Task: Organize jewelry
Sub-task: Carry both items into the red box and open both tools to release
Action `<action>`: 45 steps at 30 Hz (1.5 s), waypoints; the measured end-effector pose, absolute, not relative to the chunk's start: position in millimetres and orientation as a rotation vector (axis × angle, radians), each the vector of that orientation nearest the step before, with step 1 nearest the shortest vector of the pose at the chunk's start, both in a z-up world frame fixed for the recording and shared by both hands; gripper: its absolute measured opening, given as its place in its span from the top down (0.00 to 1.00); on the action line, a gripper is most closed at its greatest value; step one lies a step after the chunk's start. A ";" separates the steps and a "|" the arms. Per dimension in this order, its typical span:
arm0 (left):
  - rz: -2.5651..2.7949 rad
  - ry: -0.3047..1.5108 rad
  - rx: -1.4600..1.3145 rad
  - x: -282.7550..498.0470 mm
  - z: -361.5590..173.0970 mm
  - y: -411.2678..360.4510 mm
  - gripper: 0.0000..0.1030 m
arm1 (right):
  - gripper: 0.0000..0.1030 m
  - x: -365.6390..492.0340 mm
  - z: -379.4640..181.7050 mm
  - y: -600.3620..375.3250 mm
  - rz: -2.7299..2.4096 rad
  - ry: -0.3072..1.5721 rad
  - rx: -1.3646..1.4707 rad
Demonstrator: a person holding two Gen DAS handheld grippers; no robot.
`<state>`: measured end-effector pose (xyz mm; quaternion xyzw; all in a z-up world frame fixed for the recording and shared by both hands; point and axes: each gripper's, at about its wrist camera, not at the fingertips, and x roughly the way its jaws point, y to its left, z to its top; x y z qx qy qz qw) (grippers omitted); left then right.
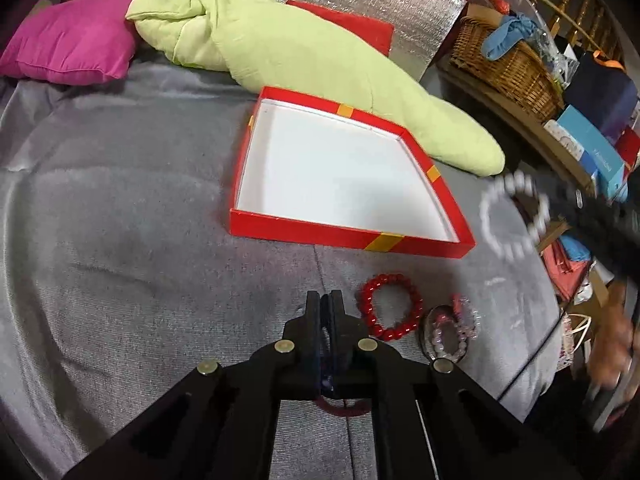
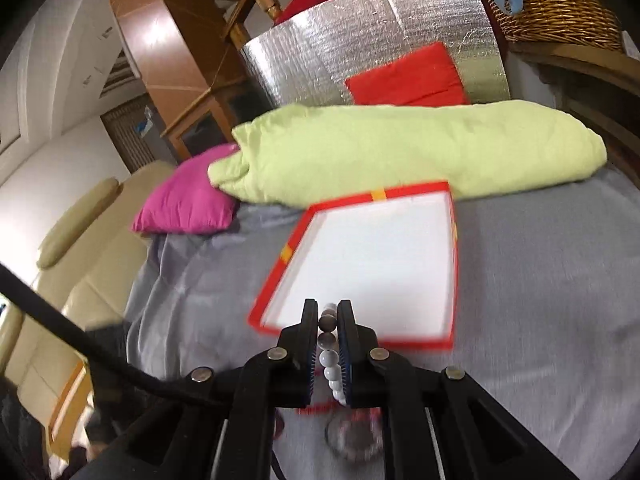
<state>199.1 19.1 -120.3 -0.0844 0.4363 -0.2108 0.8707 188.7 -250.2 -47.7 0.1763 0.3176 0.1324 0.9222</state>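
Observation:
A shallow red box (image 1: 304,228) with a white inside lies open on the grey bed cover. In front of it lie a red bead bracelet (image 1: 390,306) and a pink bead bracelet (image 1: 452,332). My left gripper (image 1: 325,300) hovers just left of them, shut with nothing seen at its tips. A dark red loop (image 1: 344,408) shows under its base. My right gripper (image 2: 328,308) is shut on a white bead bracelet (image 2: 330,364) near the front edge of the box (image 2: 280,276). In the left wrist view that white bracelet (image 1: 514,216) hangs blurred at the right.
A rolled green quilt (image 1: 304,52) lies behind the box, with a magenta pillow (image 1: 72,36) to its left. A red cushion (image 2: 408,76) leans on a silver foil mat (image 2: 360,28). A wicker basket (image 1: 508,64) and boxes crowd a shelf at the right. A hand (image 1: 612,344) shows lower right.

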 end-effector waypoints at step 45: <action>-0.401 0.796 -0.089 283.8 -87.6 -19.8 0.96 | 0.66 271.9 -94.7 -288.9 0.178 0.828 0.449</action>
